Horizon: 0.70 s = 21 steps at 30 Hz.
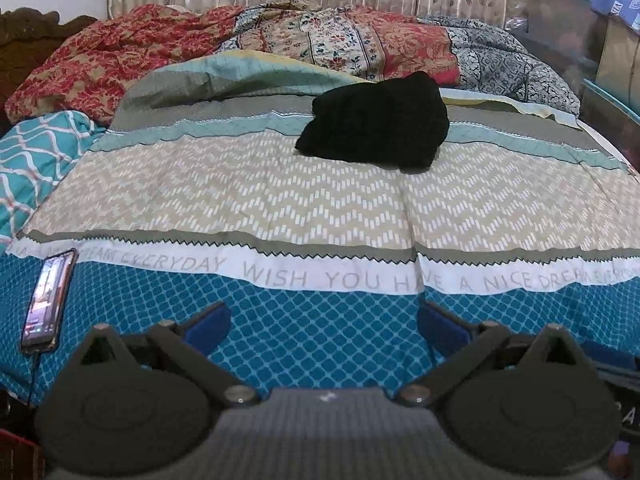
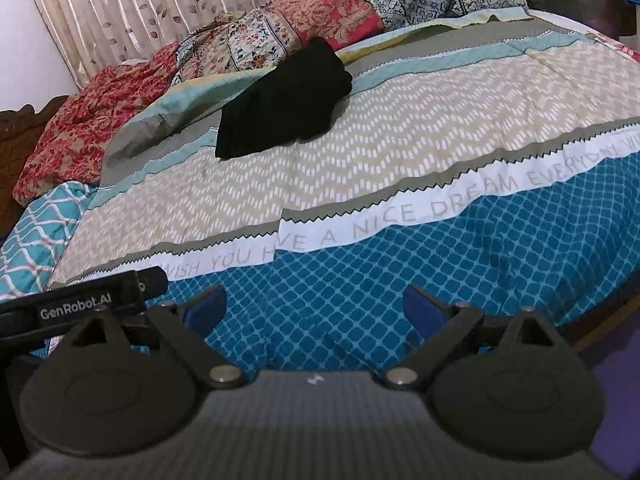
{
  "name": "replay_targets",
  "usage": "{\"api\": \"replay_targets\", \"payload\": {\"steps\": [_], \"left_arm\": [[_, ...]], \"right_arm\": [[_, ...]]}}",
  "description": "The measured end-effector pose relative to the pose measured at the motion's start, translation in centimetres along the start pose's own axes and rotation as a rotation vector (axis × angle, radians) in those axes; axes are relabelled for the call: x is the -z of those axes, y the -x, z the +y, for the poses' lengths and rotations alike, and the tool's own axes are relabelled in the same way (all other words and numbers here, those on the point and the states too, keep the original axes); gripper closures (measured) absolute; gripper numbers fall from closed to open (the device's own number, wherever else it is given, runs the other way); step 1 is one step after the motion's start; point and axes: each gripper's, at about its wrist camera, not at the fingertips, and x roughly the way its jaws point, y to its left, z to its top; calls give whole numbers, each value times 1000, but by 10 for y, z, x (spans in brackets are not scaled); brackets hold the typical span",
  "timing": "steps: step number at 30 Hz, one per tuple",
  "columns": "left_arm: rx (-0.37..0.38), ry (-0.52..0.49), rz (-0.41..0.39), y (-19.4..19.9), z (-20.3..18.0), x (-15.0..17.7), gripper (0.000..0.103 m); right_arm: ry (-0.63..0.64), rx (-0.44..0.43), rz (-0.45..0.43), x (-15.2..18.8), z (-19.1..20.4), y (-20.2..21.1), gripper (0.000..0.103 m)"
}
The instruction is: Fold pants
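1. Left tongs (image 1: 324, 320): blue pads spread wide, nothing between them, hovering over the teal-patterned near edge of the bed (image 1: 280, 344).
2. Right tongs (image 2: 316, 308): likewise gaping and empty, over the same teal strip; in the right view the left tool's black body pokes in at about 9 o'clock.
3. A phone (image 1: 48, 300) lies on the bed at 9 o'clock of the left tongs, screen lit, a cable trailing from its near end.
4. Pants (image 1: 376, 124): a black bundle well apart from both tongs, at roughly 12 o'clock in the left view and 11 o'clock in the right view (image 2: 280, 100), resting where the beige zigzag band meets the grey and teal stripes. Just behind it sits a heap of rumpled quilts (image 1: 340, 40).
5. The bundle looks compact and squared-off, so I'd judge it already folded or close to it; its layers are too dark to make out.
6. Handling: soft, light, limp cloth that would sag and slide open if lifted by one point. I'd pinch two corners of the near edge, one per tongs, gripping all layers together.
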Motion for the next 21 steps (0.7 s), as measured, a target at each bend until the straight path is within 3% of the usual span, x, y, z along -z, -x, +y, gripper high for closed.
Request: {"api": "replay_targets", "payload": {"steps": [10,18,21], "left_arm": [[-105,4,23,-11,7,-3,0],[-55,114,129,-26,29,-7,0],[-69,112,115,-26,33,-7,0]], "right_arm": [[-8,-4,32,4,4,-11,6],[-26,4,69,6,3,-19,6],[-31,6,73,6,2,-20,6]]}}
